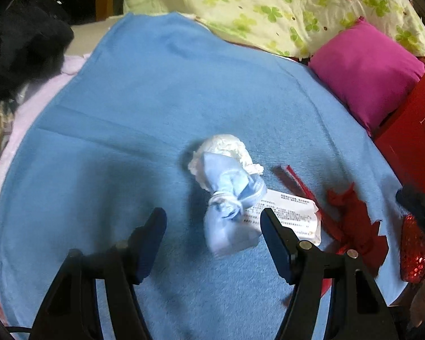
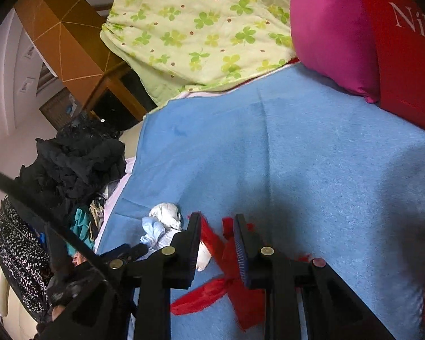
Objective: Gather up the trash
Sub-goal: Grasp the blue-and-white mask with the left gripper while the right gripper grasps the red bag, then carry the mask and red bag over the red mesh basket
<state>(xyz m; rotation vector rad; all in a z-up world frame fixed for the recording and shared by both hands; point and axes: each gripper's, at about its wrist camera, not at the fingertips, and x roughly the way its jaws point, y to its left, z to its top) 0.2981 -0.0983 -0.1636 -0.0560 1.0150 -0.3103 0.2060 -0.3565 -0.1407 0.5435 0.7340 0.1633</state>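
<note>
A knotted pale-blue bundle with white crumpled paper (image 1: 229,192) lies on the blue blanket (image 1: 155,99), partly over a white printed packet (image 1: 291,215). My left gripper (image 1: 214,219) is open, its fingers on either side of the bundle's near end. Torn red wrapper scraps (image 1: 351,221) lie to the right. In the right wrist view my right gripper (image 2: 216,223) hangs over the red scraps (image 2: 226,269), jaws partly open with a red strip between them; I cannot tell whether they grip it. The bundle (image 2: 160,223) lies to its left.
A magenta cushion (image 1: 365,73) and a red box (image 1: 419,141) stand at the right. A green clover quilt (image 1: 283,8) lies at the back. A pile of dark clothes (image 2: 73,164) sits at the blanket's left edge. A red sequinned item (image 1: 416,252) is at the right edge.
</note>
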